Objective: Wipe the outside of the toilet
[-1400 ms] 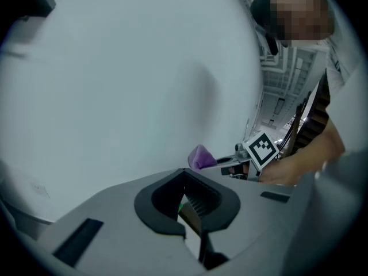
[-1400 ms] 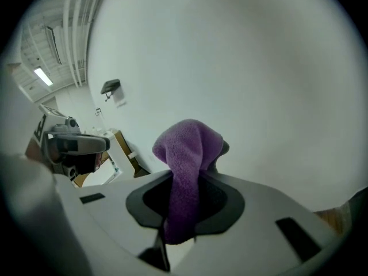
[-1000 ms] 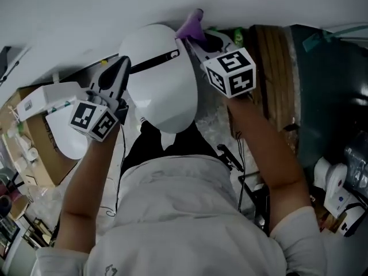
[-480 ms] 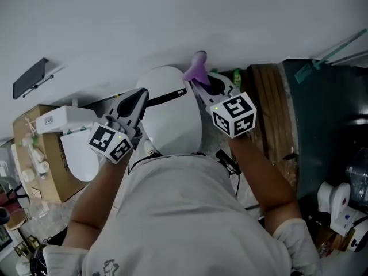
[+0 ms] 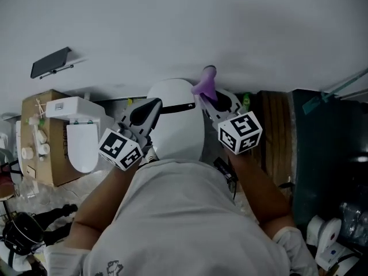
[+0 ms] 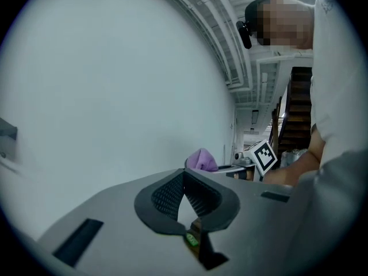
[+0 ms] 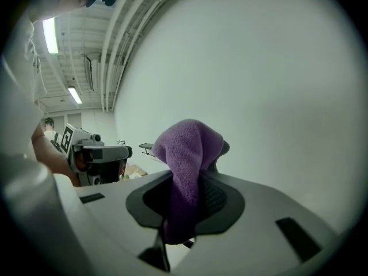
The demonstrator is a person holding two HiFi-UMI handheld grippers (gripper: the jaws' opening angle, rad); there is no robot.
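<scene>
The cloth (image 7: 188, 148) is purple. The marker cube (image 5: 119, 149) on the left gripper (image 5: 154, 104) and the cube (image 5: 240, 133) on the right gripper (image 5: 202, 92) are white with black square patterns. The pads (image 6: 165, 196) are black with a fine mesh. The toilet (image 5: 80, 145) and shirt (image 5: 178, 211) are white, and the cardboard box (image 5: 50, 163) is brown.

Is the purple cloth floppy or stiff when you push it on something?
Probably floppy: the purple cloth bunches into a soft folded lump in the right gripper. Its fuzzy surface suggests it is light and not slippery. It would likely squash flat when pushed.
</scene>
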